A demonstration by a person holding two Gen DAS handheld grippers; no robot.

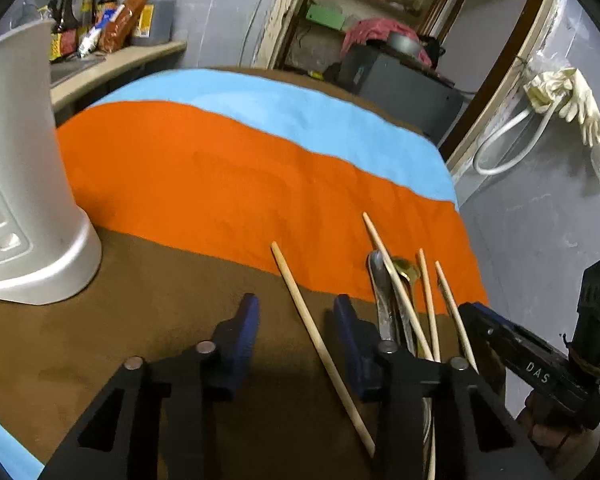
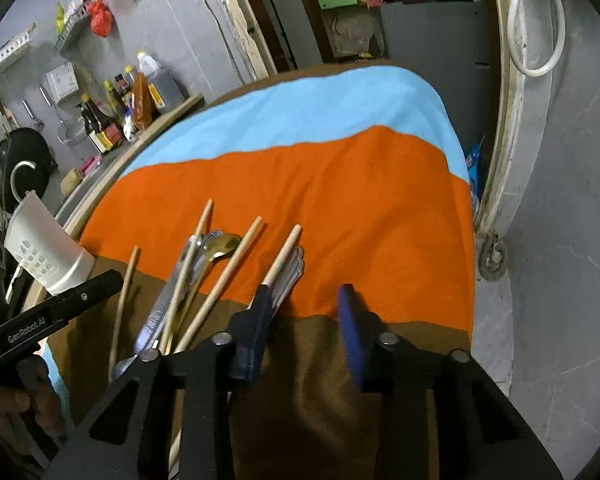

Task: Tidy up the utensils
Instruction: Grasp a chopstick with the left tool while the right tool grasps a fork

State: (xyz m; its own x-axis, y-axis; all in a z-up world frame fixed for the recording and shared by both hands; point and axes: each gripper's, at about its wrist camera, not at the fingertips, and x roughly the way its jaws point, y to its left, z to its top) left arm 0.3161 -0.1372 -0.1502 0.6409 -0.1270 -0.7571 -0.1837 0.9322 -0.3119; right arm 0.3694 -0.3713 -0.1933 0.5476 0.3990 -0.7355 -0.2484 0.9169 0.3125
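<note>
Several wooden chopsticks lie on the striped cloth with metal cutlery. In the left wrist view my left gripper (image 1: 296,312) is open just above the cloth, with one chopstick (image 1: 320,344) lying between its fingers. A silver spoon (image 1: 382,292) and a gold spoon (image 1: 406,270) lie to its right. The white utensil holder (image 1: 24,200) stands upright at the far left. In the right wrist view my right gripper (image 2: 306,300) is open and empty, its left finger next to a chopstick (image 2: 282,256) and a fork (image 2: 294,270). The gold spoon (image 2: 224,244) and the holder (image 2: 44,248) show to the left.
The table is covered by a brown, orange and blue cloth (image 1: 220,168). A counter with sauce bottles (image 1: 100,12) runs along the back left. The table's right edge drops to a grey wall (image 2: 560,240). The other gripper (image 1: 540,364) is at the right.
</note>
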